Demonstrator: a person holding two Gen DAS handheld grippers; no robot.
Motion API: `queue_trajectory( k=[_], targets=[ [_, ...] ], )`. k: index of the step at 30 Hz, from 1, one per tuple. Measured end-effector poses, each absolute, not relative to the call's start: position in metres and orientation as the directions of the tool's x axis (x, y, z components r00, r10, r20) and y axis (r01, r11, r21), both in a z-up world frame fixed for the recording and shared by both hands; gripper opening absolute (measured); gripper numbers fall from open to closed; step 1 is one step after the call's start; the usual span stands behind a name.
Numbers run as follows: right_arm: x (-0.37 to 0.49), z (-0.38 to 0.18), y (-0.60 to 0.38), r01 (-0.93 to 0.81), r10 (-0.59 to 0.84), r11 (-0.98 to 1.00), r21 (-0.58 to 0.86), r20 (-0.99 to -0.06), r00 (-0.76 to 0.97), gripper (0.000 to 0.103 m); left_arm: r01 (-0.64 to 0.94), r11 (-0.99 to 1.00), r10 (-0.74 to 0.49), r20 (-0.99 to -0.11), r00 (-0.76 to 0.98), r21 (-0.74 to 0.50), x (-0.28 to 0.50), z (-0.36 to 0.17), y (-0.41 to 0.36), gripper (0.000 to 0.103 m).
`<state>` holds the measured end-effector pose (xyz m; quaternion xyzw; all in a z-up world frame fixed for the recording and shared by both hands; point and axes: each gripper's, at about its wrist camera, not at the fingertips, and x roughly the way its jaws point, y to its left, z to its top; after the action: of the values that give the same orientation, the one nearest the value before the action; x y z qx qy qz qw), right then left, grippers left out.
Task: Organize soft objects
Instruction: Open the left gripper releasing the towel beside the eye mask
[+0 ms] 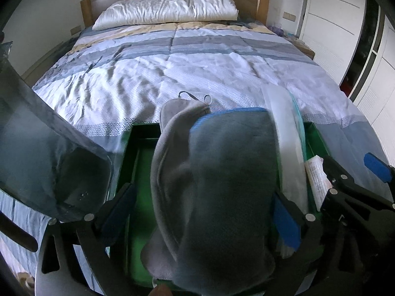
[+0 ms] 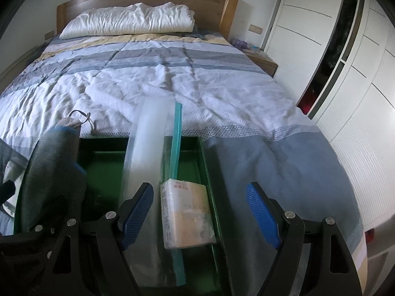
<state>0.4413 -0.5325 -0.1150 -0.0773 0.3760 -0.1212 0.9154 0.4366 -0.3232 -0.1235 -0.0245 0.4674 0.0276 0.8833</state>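
Observation:
A green box sits on the bed's near end. A dark grey towel with blue edging and a lighter grey cloth stand bunched in it. My left gripper straddles them with its jaws wide; green shows between the left pad and the cloth, so it is open. In the right wrist view the towel fills the left side of the box. Beside it are a clear zip bag with a teal strip and a wrapped tissue pack. My right gripper hovers open above the pack.
A dark translucent plastic sheet leans at the box's left. A thin black cord loop lies behind the cloths. The striped quilt stretches back to a white pillow and wooden headboard. White wardrobe doors and a nightstand are on the right.

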Motion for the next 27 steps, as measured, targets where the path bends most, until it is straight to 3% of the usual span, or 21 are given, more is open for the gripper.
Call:
queue_trajectory(
  k=[27],
  targets=[
    [0.399,-0.071,-0.520,0.221,-0.333,0.942,-0.254,-0.594,0.732,0.080,-0.064,0.993,-0.040,-0.784,0.620,-0.101,0.404,-0.086,-0.314,0.101]
  ],
)
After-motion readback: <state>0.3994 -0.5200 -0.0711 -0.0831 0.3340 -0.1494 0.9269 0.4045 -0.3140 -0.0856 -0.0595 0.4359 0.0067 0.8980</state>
